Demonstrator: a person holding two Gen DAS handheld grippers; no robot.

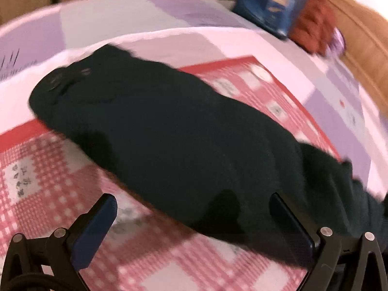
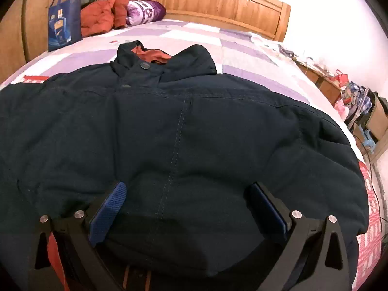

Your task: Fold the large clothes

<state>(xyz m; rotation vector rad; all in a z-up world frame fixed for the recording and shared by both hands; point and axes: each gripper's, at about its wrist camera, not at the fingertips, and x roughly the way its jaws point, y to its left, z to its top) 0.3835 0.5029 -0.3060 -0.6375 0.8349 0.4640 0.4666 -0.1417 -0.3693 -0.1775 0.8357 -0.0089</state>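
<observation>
A large dark navy jacket (image 2: 184, 135) with an orange lining lies spread on the bed, collar (image 2: 145, 58) toward the headboard. My right gripper (image 2: 189, 191) hovers open over the jacket's lower middle, its blue pads wide apart on either side of the centre seam. In the blurred left wrist view the same jacket (image 1: 169, 131) lies as a long dark mass across a red checked cloth (image 1: 48, 169). My left gripper (image 1: 191, 198) is open too, at the jacket's near edge, with nothing between its fingers.
A wooden headboard (image 2: 218, 2) stands at the far end of the bed. A blue bag (image 2: 63, 24), an orange garment (image 2: 101, 17) and a purple pillow (image 2: 145, 12) lie at the far left. Cluttered furniture (image 2: 359, 106) lines the bed's right side. Purple patchwork bedding (image 2: 242, 46) surrounds the jacket.
</observation>
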